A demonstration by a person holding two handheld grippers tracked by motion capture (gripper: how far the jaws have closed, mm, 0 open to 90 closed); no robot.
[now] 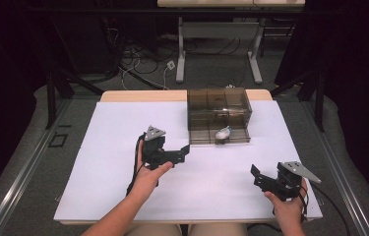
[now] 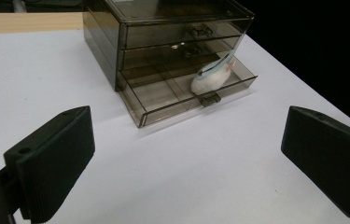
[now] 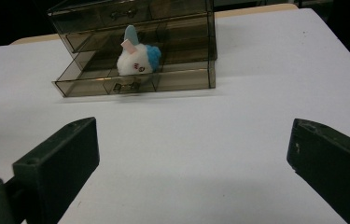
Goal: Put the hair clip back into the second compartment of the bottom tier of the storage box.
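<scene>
A smoky transparent drawer box [image 1: 218,109] stands at the table's far middle, its bottom drawer [image 2: 186,95] pulled out. A small white plush toy with a blue cap [image 1: 223,132] lies in that open drawer, also seen as the toy [image 2: 212,75] and the toy [image 3: 137,59]. My left gripper [image 1: 184,150] is held left of the box, jaws wide apart and empty. My right gripper [image 1: 257,173] hovers near the front right of the table, open and empty, facing the box.
A white sheet [image 1: 123,147] covers the wooden table. The upper drawers [image 2: 182,35] of the box are closed. Beyond the table stand desk legs [image 1: 181,49] and loose cables [image 1: 138,64] on the floor.
</scene>
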